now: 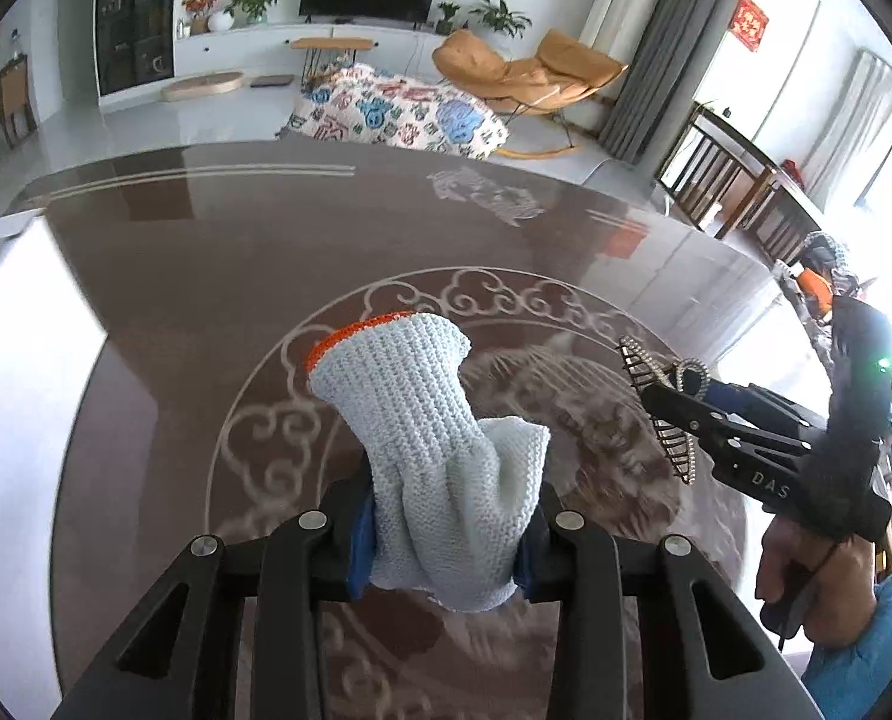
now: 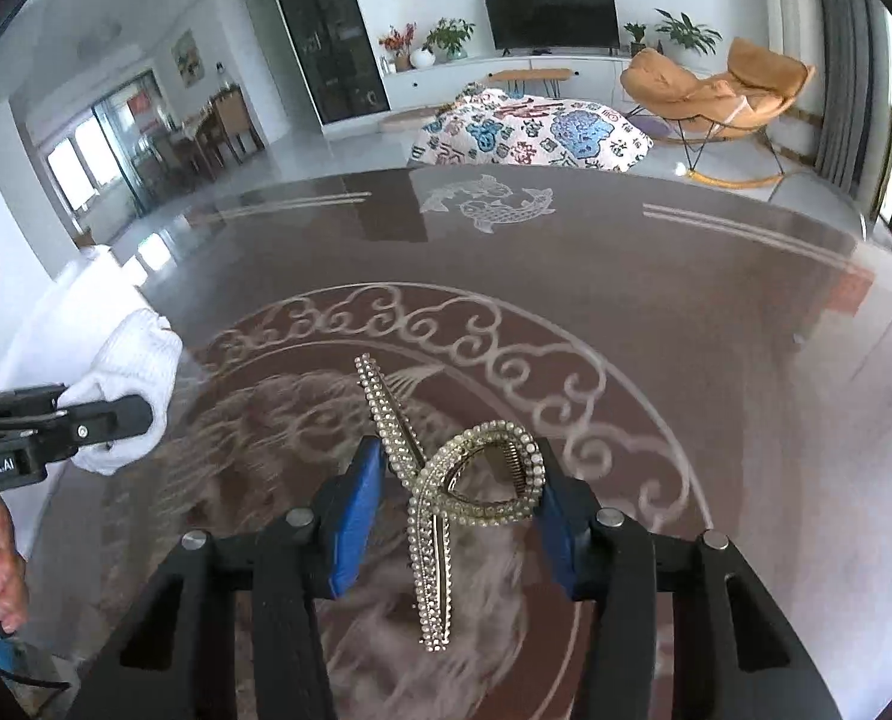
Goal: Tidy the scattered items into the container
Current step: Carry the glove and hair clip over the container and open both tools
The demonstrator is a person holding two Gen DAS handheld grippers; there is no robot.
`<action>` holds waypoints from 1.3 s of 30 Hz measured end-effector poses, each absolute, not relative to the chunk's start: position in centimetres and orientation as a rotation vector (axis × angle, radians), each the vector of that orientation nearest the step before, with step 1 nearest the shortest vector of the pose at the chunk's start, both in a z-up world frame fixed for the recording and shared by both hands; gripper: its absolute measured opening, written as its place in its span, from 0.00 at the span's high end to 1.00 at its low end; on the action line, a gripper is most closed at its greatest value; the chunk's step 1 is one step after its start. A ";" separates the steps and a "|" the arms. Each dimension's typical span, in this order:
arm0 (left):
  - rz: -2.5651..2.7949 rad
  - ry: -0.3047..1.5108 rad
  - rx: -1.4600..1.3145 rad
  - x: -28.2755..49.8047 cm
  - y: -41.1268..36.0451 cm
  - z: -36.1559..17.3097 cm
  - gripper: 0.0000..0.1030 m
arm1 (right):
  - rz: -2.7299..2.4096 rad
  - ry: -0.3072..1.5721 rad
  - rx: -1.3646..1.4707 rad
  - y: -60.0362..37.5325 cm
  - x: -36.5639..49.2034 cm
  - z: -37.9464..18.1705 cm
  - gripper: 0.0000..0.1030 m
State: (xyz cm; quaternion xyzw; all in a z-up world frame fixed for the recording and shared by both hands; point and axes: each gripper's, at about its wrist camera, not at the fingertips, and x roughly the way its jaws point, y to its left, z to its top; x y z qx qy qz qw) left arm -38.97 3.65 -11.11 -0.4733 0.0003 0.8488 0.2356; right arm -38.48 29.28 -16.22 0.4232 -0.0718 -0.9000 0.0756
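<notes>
Both grippers point steeply down over the brown patterned table [image 1: 218, 276]: the left gripper [image 1: 446, 546] has its blue pads pressed into a white knit glove [image 1: 428, 432], whose orange-edged cuff stands up above the jaws. Off to its right, the right gripper [image 2: 448, 510] holds a rhinestone hair claw [image 2: 446, 498] between its blue pads, which touch the clip's looped end on both sides. Bare hands [image 1: 805, 564] grasp each tool's handle from below, a blue sleeve [image 1: 865, 654] showing at the right wrist; no container is in view.
</notes>
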 end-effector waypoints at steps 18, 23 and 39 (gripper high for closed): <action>2.397 -0.110 -1.266 -24.1 -4.8 -7.5 0.66 | -2.566 -0.256 1.194 19.2 -24.0 -11.6 0.53; 2.513 -0.230 -1.213 -22.4 -12.4 -3.4 0.66 | -2.452 -0.220 1.118 12.6 -23.5 -9.3 0.53; 2.798 -0.472 -1.466 -24.2 -34.0 -5.8 0.65 | -2.106 -0.099 0.991 -14.2 -30.2 -4.8 0.53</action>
